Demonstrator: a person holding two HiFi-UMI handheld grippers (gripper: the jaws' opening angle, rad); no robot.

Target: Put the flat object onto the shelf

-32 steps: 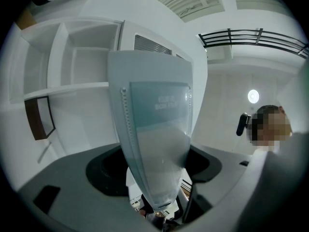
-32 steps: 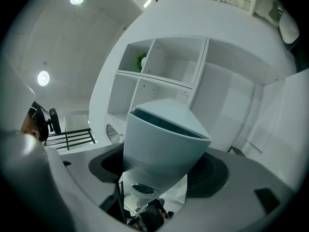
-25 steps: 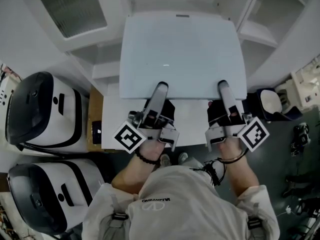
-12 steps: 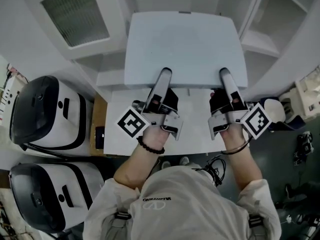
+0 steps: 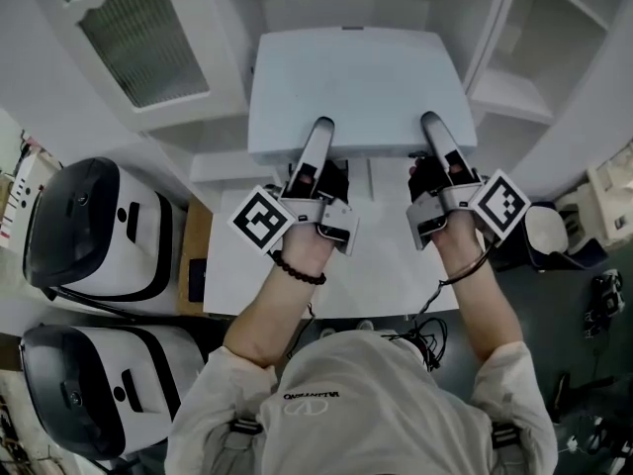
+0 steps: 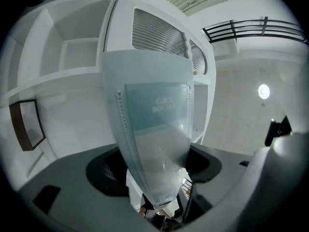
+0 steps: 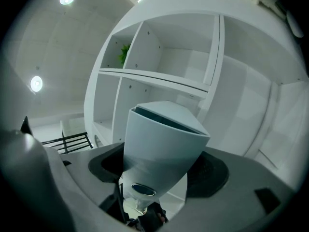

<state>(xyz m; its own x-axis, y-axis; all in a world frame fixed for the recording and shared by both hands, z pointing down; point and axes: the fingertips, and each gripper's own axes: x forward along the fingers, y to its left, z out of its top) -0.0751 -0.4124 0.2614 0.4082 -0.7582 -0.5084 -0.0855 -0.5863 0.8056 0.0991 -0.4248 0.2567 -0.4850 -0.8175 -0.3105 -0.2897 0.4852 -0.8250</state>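
- Flat box (image 5: 356,87) now sits farther forward than before, nearer the shelf (image 5: 509,92).
- Its broad face is up, far edge leading.
- Left gripper (image 5: 318,137) and right gripper (image 5: 433,132) both clamp its near edge.

flat object (image 6: 149,129): faint print, lower line begins "BOX" | shirt (image 5: 356,414): "VALENTINO" print, seen upside down

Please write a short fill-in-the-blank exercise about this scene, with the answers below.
Counting the left gripper and the right gripper, ___ grippers hold the flat pale blue plastic box.
The open shelf unit ahead of it is ___ in colour.
Two rounded black-and-white machines stand on the person's ___ side.
Answers: two; white; left.
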